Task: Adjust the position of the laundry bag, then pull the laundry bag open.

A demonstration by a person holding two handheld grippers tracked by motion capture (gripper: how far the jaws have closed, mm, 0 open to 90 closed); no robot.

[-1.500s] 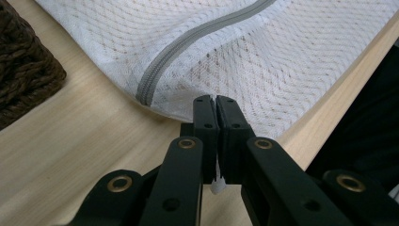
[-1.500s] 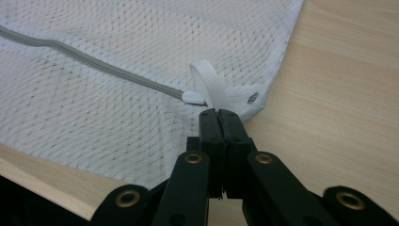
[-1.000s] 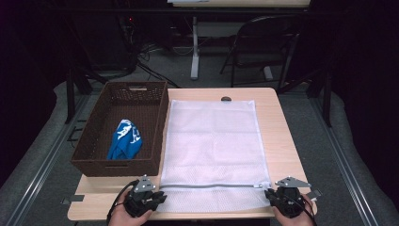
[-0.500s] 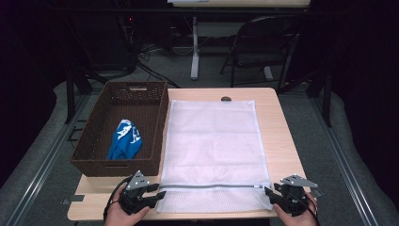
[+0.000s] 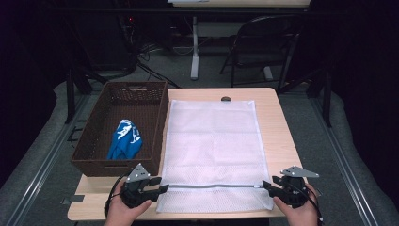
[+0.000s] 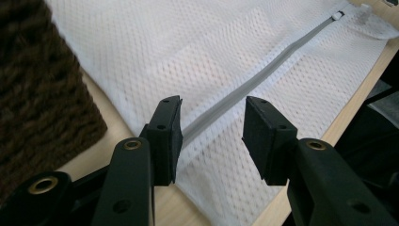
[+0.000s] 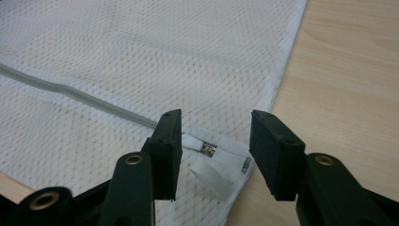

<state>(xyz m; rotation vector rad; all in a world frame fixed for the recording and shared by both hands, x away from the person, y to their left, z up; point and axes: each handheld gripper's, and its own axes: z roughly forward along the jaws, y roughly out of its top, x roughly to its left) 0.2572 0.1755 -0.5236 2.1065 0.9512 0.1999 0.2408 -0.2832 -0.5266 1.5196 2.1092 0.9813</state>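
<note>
Mesh bag (image 5: 211, 146) flat on tabletop (image 5: 275, 117). Left tongs (image 5: 157, 186) at bag's 7 o'clock corner, right tongs (image 5: 268, 186) at 5 o'clock; both just opened, gripping nothing, straddling zipper (image 5: 211, 185) ends.

Overhead forward-down — two close mesh bag (image 5: 212, 150) views

From my high view the table (image 5: 277, 122) is evenly lit from above, while the room behind it sinks into near black, so the chair (image 5: 263, 42) and the cables on the floor stay murky. The white mesh bag (image 5: 214, 146) is bright yet not blown out; I see no glare on it. Shadows are soft and short. This picture is a little grainy and soft. In both gripper views the mesh weave is sharp, and the black jaws nearest the lens look slightly soft and swollen.
</note>
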